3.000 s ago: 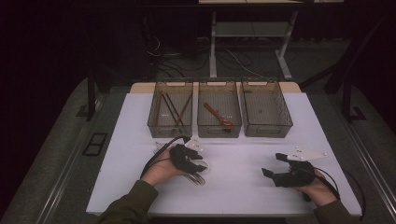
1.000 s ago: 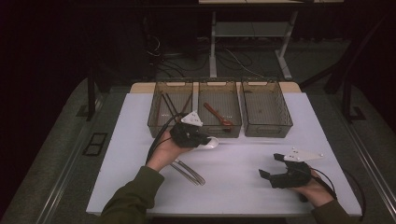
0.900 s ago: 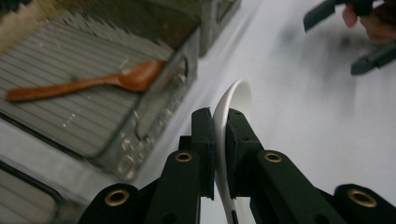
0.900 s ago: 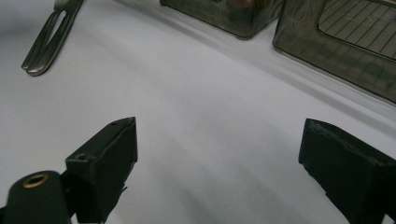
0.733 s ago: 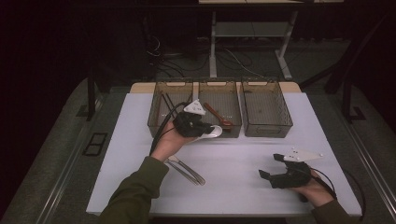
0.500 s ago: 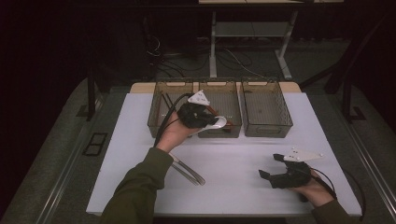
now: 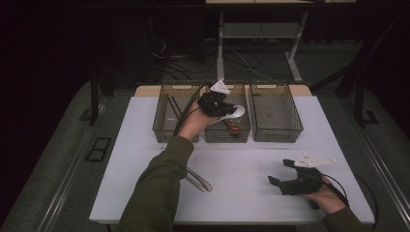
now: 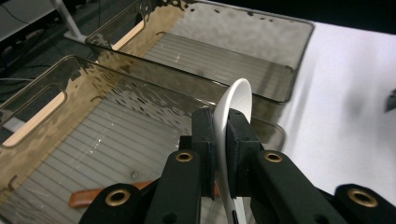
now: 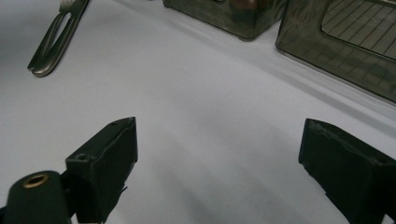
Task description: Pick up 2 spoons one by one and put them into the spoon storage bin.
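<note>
My left gripper is shut on a white spoon and holds it above the middle smoky-plastic bin. In the left gripper view the spoon stands on edge, pinched between the two black pads, its bowl pointing away over the bin's far wall. A brown-handled utensil lies on that bin's floor. My right gripper rests open on the white table at the front right, with nothing between its jaws.
Three bins stand in a row at the back of the table: the left bin holds dark sticks, and the right bin has a bare ribbed floor. Metal tongs lie on the table near the left forearm, as in the right gripper view.
The left hand has carried the white spoon up from the table and away toward the bins, ending over the middle one. The right gripper has stayed in place.
</note>
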A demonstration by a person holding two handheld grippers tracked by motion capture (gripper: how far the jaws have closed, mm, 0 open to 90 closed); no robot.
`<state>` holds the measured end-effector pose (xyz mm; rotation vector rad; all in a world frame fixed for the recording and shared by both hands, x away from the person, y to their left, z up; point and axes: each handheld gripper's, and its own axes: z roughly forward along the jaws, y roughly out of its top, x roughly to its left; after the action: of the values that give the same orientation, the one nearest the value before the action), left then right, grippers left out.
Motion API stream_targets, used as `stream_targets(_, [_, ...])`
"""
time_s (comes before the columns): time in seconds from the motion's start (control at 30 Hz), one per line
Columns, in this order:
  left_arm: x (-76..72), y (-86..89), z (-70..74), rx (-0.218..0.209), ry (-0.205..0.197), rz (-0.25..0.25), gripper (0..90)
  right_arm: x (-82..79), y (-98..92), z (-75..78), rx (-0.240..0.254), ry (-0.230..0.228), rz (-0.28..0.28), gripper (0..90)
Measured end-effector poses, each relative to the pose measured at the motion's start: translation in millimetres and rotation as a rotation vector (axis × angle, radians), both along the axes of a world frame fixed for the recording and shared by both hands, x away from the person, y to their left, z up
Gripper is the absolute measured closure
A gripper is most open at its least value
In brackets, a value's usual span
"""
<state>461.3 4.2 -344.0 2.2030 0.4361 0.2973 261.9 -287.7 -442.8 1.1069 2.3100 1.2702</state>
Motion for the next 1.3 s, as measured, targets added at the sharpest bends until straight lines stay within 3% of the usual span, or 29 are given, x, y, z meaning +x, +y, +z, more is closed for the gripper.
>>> stream_targets(0.2, [10.8, -12.6, -14.4, 0.005, 0.016, 0.035, 82.7, 0.2, 0.3, -0.4, -0.002, -0.004, 0.001, 11.5])
stream_targets(0.6, [14.1, -24.9, -38.2, 0.099, 0.108, 0.041, 81.8, 0.1, -0.4, -0.1, -0.004, -0.005, 0.004, 11.5])
stream_targets(0.87, [11.9, -25.0, -38.3, 0.087, 0.115, 0.041, 62.0, -0.2, 0.2, -0.1, -0.005, -0.004, 0.006, 11.5])
stream_targets(0.93, [10.9, -24.8, -36.9, 0.053, 0.120, 0.049, 57.9, -0.1, 0.4, -0.3, -0.004, -0.004, 0.007, 11.6])
stream_targets(1.0, [10.1, -23.4, -33.5, 0.053, 0.120, 0.036, 53.8, 0.0, 0.5, -0.4, -0.005, -0.003, 0.009, 11.5])
stream_targets(1.03, [8.1, -23.9, -32.7, 0.028, 0.122, 0.048, 51.6, 0.1, 0.4, -0.5, -0.007, -0.003, 0.010, 11.5])
stream_targets(1.17, [2.2, -18.2, -26.1, -0.003, 0.126, 0.029, 44.7, 0.1, 0.6, -0.9, -0.007, -0.005, 0.010, 11.5])
stream_targets(1.3, [-7.8, -9.7, -23.9, -0.030, 0.141, 0.041, 39.6, -0.2, 0.8, -0.7, -0.008, -0.006, 0.010, 11.5])
